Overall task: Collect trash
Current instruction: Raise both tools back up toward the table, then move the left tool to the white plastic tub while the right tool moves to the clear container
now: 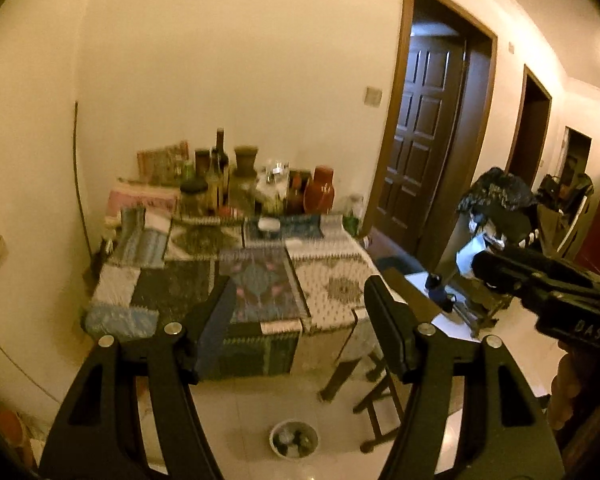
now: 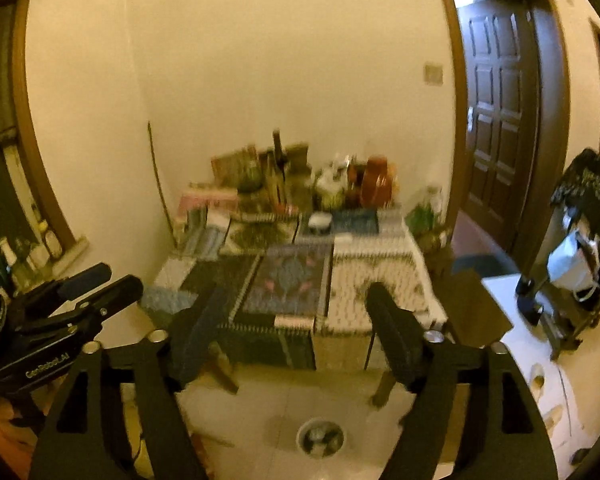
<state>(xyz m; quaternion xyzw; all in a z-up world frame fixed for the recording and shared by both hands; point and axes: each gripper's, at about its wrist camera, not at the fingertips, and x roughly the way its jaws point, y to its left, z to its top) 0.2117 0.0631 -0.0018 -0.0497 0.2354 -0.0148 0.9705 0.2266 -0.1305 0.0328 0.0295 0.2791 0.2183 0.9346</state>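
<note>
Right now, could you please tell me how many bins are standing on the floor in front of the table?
1: a small round bin on the tiles just in front of the table, already holding scraps. Others may sit hidden under the tablecloth.

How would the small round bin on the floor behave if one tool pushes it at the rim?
The bin looks small and light, so it would probably slide on the glossy floor tiles rather than resist. It seems wider than tall, so tipping looks unlikely. Loose pieces inside could shift; blur hides what they are.
</note>
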